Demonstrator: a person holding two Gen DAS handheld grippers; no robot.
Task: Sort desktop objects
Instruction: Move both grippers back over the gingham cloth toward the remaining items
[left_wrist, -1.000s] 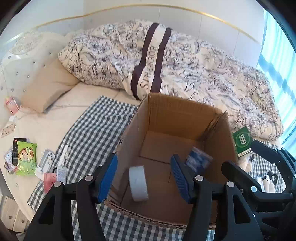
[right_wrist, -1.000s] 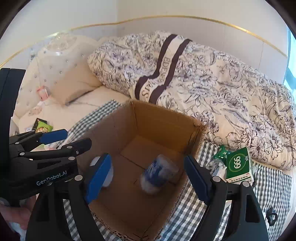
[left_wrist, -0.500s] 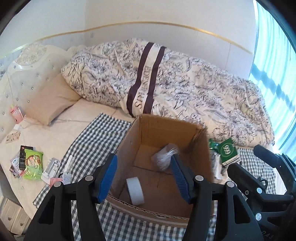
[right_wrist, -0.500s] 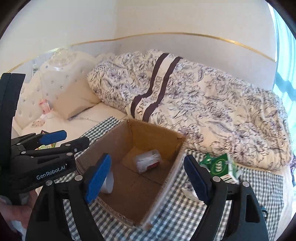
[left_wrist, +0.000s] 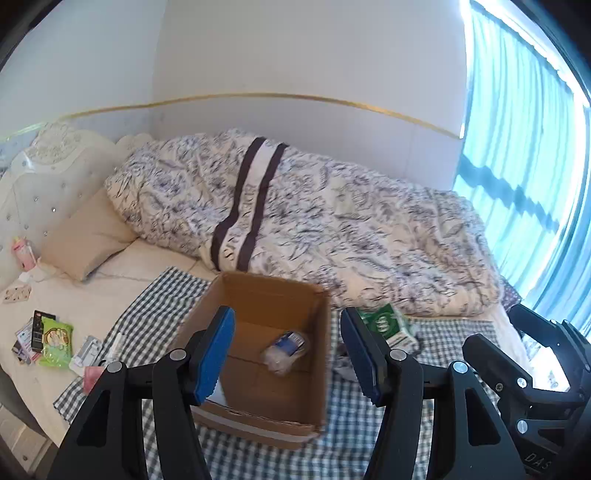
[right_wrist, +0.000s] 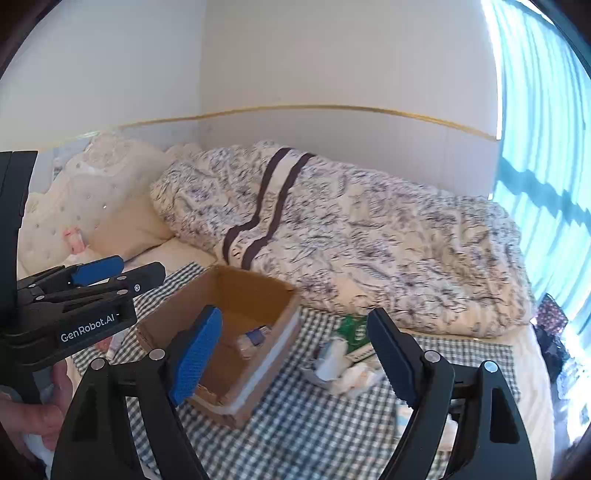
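I held both grippers above the bed (left_wrist: 110, 295); left fingers (left_wrist: 218, 350) and right fingers (right_wrist: 195, 350) were apart, empty; a packet (left_wrist: 284, 350) lay in the box (left_wrist: 266, 291).

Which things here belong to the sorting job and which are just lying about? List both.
Job: cardboard box, plastic packet in it, green 666 pack, green snack bag, white wrappers, both open grippers.

Lying about: floral duvet, beige pillow, checked cloth, curtains.

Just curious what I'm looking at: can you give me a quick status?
Left gripper open, empty; right gripper open, empty. Clear packet lying in cardboard box. Green pack beside box, unsorted. Nothing blocking.
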